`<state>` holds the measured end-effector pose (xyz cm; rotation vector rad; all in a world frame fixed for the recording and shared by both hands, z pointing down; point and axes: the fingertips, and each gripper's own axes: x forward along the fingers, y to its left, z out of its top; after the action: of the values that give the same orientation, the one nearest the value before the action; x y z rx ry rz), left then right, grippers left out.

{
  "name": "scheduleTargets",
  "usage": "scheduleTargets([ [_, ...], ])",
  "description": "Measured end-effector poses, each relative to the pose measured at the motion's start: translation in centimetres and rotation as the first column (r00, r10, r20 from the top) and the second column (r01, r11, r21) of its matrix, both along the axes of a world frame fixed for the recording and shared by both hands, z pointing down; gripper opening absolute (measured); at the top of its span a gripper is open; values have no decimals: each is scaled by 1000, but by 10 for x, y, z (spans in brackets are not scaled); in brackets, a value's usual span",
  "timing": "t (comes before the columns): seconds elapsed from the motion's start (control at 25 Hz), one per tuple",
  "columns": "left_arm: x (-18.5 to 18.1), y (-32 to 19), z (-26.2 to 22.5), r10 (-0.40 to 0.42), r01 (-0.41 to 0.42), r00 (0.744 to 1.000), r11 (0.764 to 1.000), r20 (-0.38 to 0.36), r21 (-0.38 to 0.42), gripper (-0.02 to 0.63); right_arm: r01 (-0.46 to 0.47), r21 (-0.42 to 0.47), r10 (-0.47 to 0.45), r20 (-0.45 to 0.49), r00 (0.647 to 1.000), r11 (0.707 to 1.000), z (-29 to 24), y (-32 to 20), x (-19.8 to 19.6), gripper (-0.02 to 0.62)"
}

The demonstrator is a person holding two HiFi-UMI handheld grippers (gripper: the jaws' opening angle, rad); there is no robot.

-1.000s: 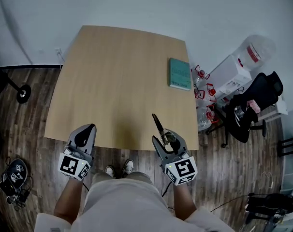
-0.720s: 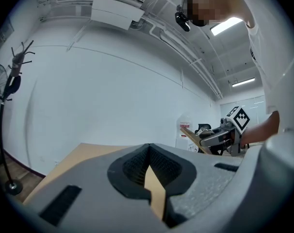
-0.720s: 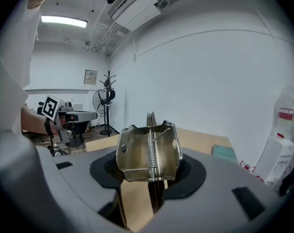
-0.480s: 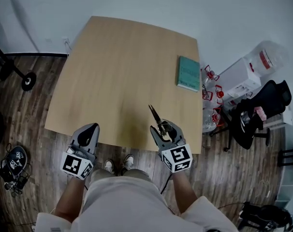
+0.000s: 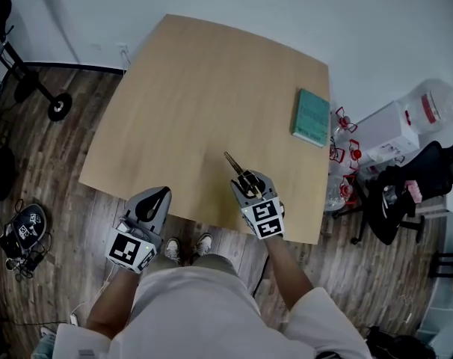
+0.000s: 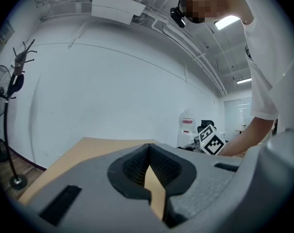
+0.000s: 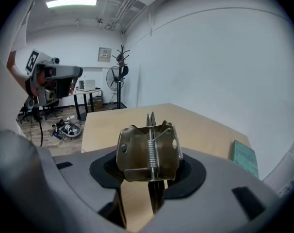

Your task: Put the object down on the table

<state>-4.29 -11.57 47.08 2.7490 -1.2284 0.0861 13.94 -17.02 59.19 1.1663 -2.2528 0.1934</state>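
My right gripper (image 5: 246, 183) is shut on a brass-coloured metal spring clip (image 5: 237, 170), whose thin tip points forward over the near part of the wooden table (image 5: 204, 88). In the right gripper view the clip (image 7: 149, 149) stands between the black pads (image 7: 190, 171), its coil spring facing the camera. The left gripper (image 5: 155, 201) hangs at the table's near edge, to the left of the right one, jaws together with nothing in them. In its own view the left gripper (image 6: 148, 152) shows its pads meeting at the tips.
A teal book (image 5: 311, 117) lies near the table's right edge. Beyond that edge, on the floor, are red-capped bottles (image 5: 341, 152), a white box (image 5: 387, 129), a water jug (image 5: 430, 102) and a black chair (image 5: 406, 193). A wheeled stand base (image 5: 58, 108) sits left.
My right gripper has come down and forward with the clip, from in front of the table's edge to over its near part. The left gripper has hardly moved.
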Motion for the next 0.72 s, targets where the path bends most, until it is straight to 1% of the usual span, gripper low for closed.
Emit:
scheduleTargets([
  [0.12, 1, 4, 5, -6, 6, 1000, 1000, 6, -15, 5, 44, -22, -45, -51, 998, 999, 21, -9, -6, 192],
  [0.32, -2, 7, 8, -26, 26, 1000, 999, 15, -26, 5, 83, -66, -91, -130, 987, 994, 60, -24, -10, 192],
  [0.48, -7, 6, 12, -51, 52, 998, 998, 24, -38, 5, 124, -103, -143, -197, 970, 987, 86, -35, -14, 192],
  [0.72, -11, 3, 14, -78, 80, 996, 996, 32, -42, 5, 177, -113, -202, -271, 941, 978, 105, -52, -21, 192],
])
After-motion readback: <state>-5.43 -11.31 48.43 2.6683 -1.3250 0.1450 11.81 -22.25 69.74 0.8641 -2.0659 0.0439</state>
